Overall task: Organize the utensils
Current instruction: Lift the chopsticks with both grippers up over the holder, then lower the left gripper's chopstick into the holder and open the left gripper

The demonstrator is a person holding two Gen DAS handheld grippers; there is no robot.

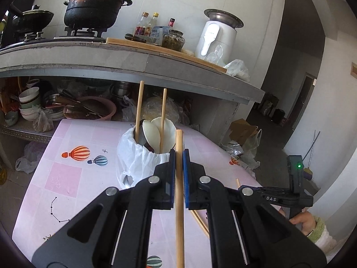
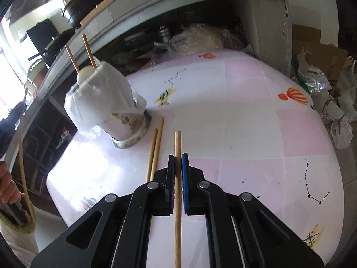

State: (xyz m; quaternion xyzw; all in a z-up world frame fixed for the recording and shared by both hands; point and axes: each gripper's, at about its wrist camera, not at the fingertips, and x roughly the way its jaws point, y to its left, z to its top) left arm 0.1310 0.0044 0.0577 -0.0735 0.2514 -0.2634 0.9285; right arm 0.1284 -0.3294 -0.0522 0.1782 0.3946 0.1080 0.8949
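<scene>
My left gripper (image 1: 179, 154) is shut on a wooden chopstick (image 1: 179, 201) that runs lengthwise between the blue pads. Just beyond it stands a metal utensil holder (image 1: 145, 156) lined with a white plastic bag, holding two upright chopsticks (image 1: 139, 105) and white spoons (image 1: 156, 131). In the right wrist view my right gripper (image 2: 178, 157) is shut on another chopstick (image 2: 177, 189), lifted above the table. Two more chopsticks (image 2: 155, 147) lie side by side on the pink tablecloth (image 2: 245, 122) between that gripper and the holder (image 2: 116, 107).
A concrete counter (image 1: 133, 62) rises behind the table with a black pot (image 1: 93, 6), bottles, a jar and a white appliance (image 1: 218, 38). Bowls and pans fill the shelf under it. Plastic bags and a cardboard box (image 1: 243, 129) lie on the floor to the right.
</scene>
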